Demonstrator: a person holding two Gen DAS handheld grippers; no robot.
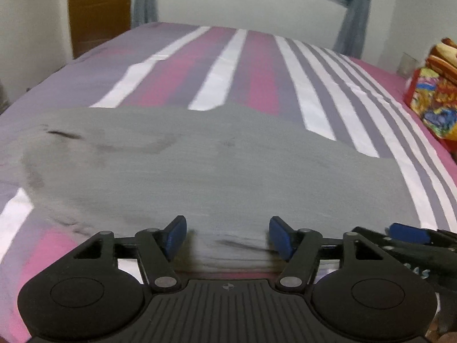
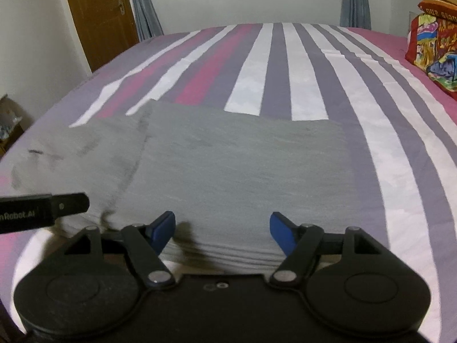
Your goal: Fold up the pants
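The grey pants (image 2: 228, 171) are laid on the striped bed (image 2: 400, 143), partly folded, a doubled layer seen toward 3 o'clock. The left hand-held gripper (image 1: 227, 235) and right hand-held gripper (image 2: 222, 233) are held released at the 6 o'clock edge. A grasp of that edge seems needed next. Blur obscures the waistband.

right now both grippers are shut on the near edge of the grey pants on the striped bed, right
Not quite. Both grippers are open: the left gripper and right gripper have their blue pads spread wide at the near edge of the grey pants on the striped bed, as each wrist view shows.
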